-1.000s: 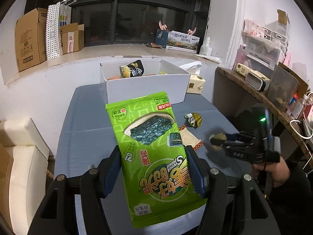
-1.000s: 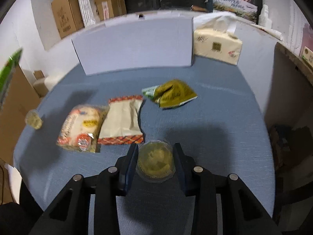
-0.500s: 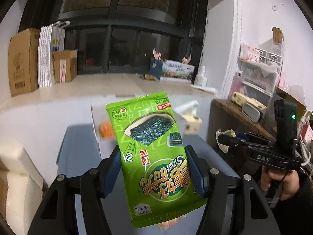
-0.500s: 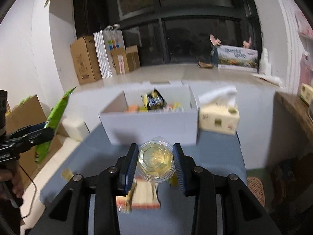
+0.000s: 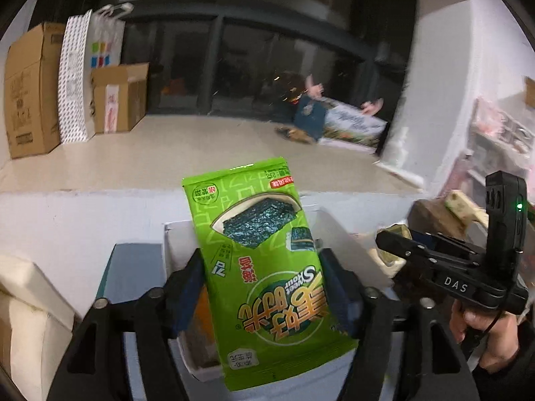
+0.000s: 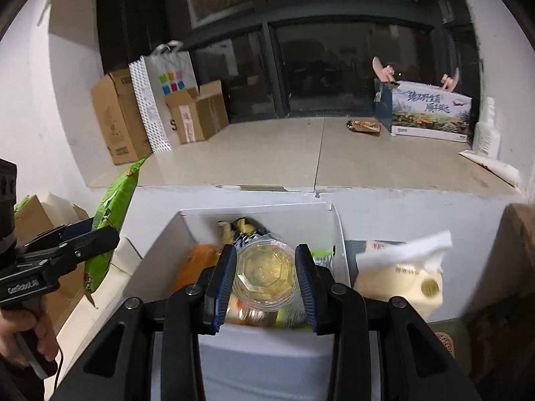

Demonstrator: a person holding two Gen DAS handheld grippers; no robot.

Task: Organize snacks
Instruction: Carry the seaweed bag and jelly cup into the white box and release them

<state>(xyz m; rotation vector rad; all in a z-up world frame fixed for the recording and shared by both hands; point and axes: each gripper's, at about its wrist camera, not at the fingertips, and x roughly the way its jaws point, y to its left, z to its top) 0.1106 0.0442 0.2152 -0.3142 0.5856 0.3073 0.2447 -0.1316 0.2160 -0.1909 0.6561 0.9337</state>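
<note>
My left gripper [image 5: 260,287] is shut on a green seaweed snack bag [image 5: 264,267] and holds it upright above the near left part of the white box [image 5: 174,234]. My right gripper [image 6: 265,277] is shut on a clear round jelly cup [image 6: 264,272] and holds it over the middle of the white box [image 6: 257,209], which holds several snack packs, one of them orange [image 6: 195,260]. The left gripper and its green bag [image 6: 113,207] show at the left of the right wrist view; the right gripper [image 5: 398,244] shows at the right of the left wrist view.
A tissue pack [image 6: 401,274] sits right of the box on the blue-grey table [image 5: 130,267]. Behind is a white ledge [image 6: 301,153] with cardboard boxes [image 6: 117,117], a paper bag [image 6: 160,93] and a printed carton [image 6: 431,110]. A cream seat [image 5: 26,300] is at the left.
Both grippers have risen and moved forward from the table to above the white box, each still holding its snack. The loose snacks on the table have dropped out of view.
</note>
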